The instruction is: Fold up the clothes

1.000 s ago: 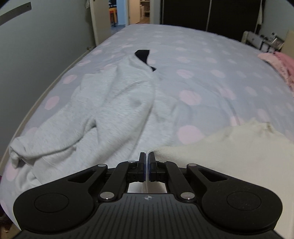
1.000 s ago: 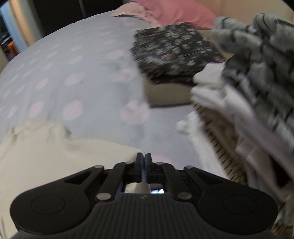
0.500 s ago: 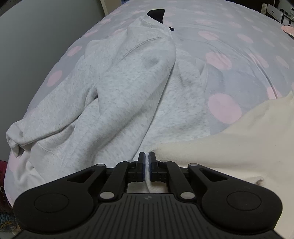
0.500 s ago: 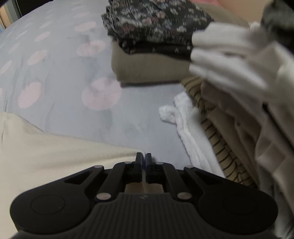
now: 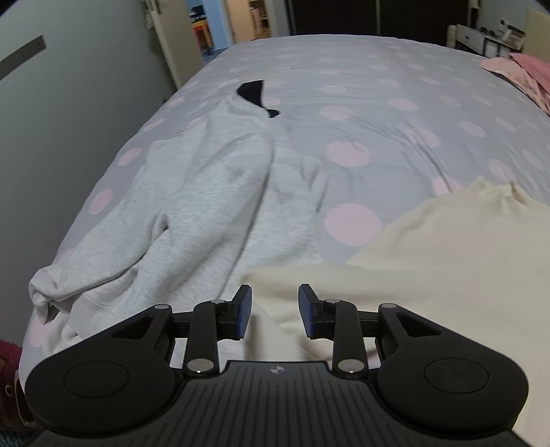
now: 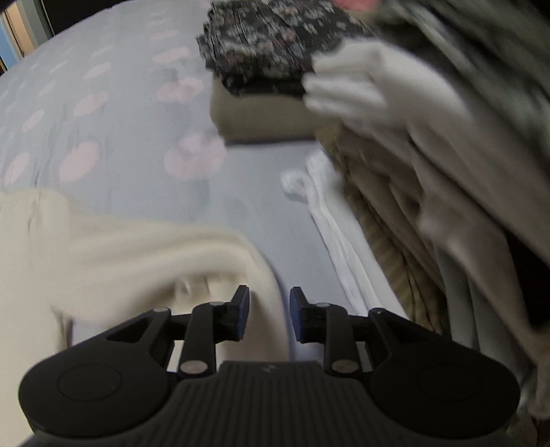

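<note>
Cream sweater [image 5: 429, 261] spread on dotted bed [image 5: 395, 103], beside grey sweatshirt [image 5: 192, 206]. Left gripper [image 5: 275, 311] and right gripper [image 6: 266, 314] both spread wide, holding nothing, cloth edge lying between fingers. Best smoothed flat, corners matched, before any fold.

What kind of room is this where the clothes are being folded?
Most likely a bedroom: clothes lie on a wide bed with a polka-dot cover, folded clothes are stacked on it, and an open doorway leads out.
</note>
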Tool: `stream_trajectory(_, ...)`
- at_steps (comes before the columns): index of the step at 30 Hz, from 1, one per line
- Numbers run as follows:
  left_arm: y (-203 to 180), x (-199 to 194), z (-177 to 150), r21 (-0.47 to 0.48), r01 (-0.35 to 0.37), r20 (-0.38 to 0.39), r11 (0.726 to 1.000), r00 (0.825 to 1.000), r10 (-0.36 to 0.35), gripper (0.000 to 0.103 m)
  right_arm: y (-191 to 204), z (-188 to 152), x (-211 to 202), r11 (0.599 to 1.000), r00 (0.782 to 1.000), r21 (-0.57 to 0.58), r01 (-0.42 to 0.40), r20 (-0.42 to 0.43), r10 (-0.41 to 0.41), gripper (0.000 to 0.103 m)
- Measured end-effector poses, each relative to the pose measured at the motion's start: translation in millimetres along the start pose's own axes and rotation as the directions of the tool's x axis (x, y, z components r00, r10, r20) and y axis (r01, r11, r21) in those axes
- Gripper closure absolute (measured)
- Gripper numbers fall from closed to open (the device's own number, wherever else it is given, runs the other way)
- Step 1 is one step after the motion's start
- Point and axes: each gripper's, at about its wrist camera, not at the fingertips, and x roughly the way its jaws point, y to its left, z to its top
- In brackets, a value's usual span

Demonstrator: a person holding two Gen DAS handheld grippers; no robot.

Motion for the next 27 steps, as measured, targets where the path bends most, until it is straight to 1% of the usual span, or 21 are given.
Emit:
stream_trajectory(4,-8.2,-4.6,-0.8,0.015,0.012,0.007,1.000,1.000,-0.012,0.075,-14.6,-29.5,0.8,0.999,0.997,0.035,-0.014,-0.070,0.017,0.073)
stream_trajectory(7,-10.9,-6.0,-2.3,0.015,0.014,0.006,1.000,1.000,-0.015,0.075,-22.2,-50.7,-0.1,0.999,0.993,0.034,-0.032,-0.112,0.036,0.073)
stream_trajectory(9,-12.7,-6.9,-3.2,0.016,0.016,0.005,1.000,1.000,-0.017,0.075,-28.6,-63.4,0.4,0.997,0.987,0.055,-0.054,-0.146,0.062,0.073)
stream_trajectory(13,-16.3,-8.7,-5.2,0.016,0.020,0.003,1.000,1.000,-0.020,0.075,-35.5,-72.8,-2.7,0.993,0.984,0.087,-0.086,-0.146,0.098,0.074)
stream_trajectory(14,-17.1,-9.2,-5.8,0.016,0.021,0.003,1.000,1.000,-0.021,0.075,-35.8,-73.6,-2.7,0.991,0.982,0.094,-0.100,-0.149,0.113,0.079)
stream_trajectory(15,-17.7,-9.6,-6.6,0.017,0.021,0.004,1.000,1.000,-0.021,0.075,-35.9,-74.4,-2.5,0.988,0.979,0.102,-0.115,-0.154,0.130,0.088)
stream_trajectory(16,-18.4,-9.9,-7.4,0.017,0.020,0.004,1.000,1.000,-0.020,0.075,-34.4,-74.9,-2.5,0.987,0.978,0.101,-0.125,-0.156,0.140,0.088)
stream_trajectory(18,-19.5,-10.6,-9.1,0.017,0.019,0.004,1.000,1.000,-0.019,0.075,-26.3,-75.1,-4.2,0.992,0.982,0.062,-0.110,-0.150,0.118,0.100)
stream_trajectory(23,-16.5,-9.7,-17.1,0.019,0.005,-0.006,1.000,1.000,-0.005,0.075,-15.5,-68.2,-18.4,1.000,0.992,-0.015,-0.020,-0.129,0.018,0.101)
stream_trajectory(25,-13.2,-7.6,-19.2,0.013,0.002,-0.015,1.000,1.000,-0.002,0.075,-16.0,-62.1,-28.5,0.998,0.994,-0.049,0.050,-0.093,-0.054,0.101)
stream_trajectory(26,-11.2,-6.2,-19.9,0.008,0.001,-0.020,1.000,1.000,-0.001,0.075,-15.5,-59.3,-33.2,0.993,0.992,-0.073,0.097,-0.070,-0.102,0.101)
stream_trajectory(27,-9.3,-4.8,-20.6,0.003,0.000,-0.026,1.000,1.000,0.000,0.075,-13.0,-57.0,-36.6,0.981,0.986,-0.111,0.158,-0.039,-0.163,0.101)
